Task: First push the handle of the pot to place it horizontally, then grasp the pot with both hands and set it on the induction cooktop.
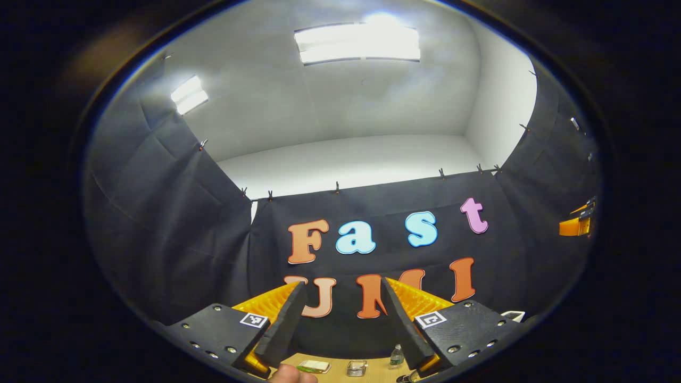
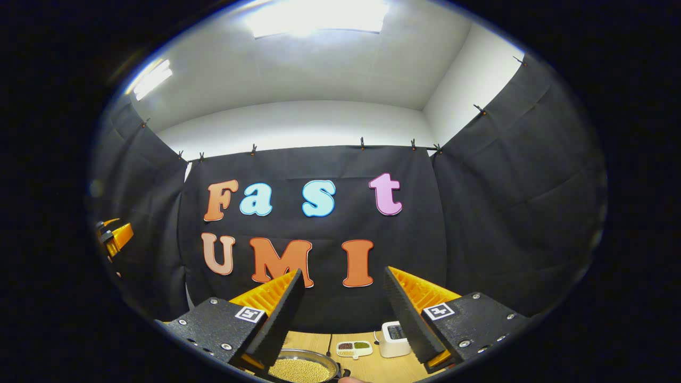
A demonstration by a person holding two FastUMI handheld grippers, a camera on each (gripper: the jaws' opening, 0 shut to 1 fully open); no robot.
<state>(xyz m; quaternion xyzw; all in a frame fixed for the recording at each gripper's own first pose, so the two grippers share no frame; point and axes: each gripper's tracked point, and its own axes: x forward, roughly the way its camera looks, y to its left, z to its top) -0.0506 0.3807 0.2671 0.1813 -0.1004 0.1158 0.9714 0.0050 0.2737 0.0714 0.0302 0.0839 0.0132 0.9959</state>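
Looking up: both cameras are tilted high from where I sit, so the booth's black cloth wall [image 2: 479, 213] and the white ceiling [image 1: 346, 106] take most of each picture.

Ceiling lights: bright panels overhead [image 1: 357, 43], one more off to the left.

Bench: a thin strip of pale wood [image 2: 367, 367] runs along the near bottom edge of both views.

Right gripper [image 2: 343, 303]: its fingers stand spread wide apart with nothing between them; I see bare wall cloth through the gap.

Left gripper [image 1: 343, 314]: fingers likewise spread, nothing pinched. It also appears small at the far left edge of the right gripper view, and the right one at the far right edge of the left gripper view.

Pot [image 2: 303, 367]: a round metal pot filled with small yellowish grains, on the bench just below the right gripper's left finger, low in the right gripper view. I cannot tell how its handle lies.

White appliance [image 2: 392, 339]: stands on the bench to the right of the pot, close to the wall.

Divided dish [image 2: 355, 348]: between pot and appliance, holding dark, green and pale portions.

Left gripper view, bench items: a small bottle [image 1: 396, 357], a clear glass container [image 1: 356, 367] and a flat greenish item [image 1: 314, 366] in a row.

Fingertip [image 1: 290, 375]: a bit of a person's hand at the bottom edge.
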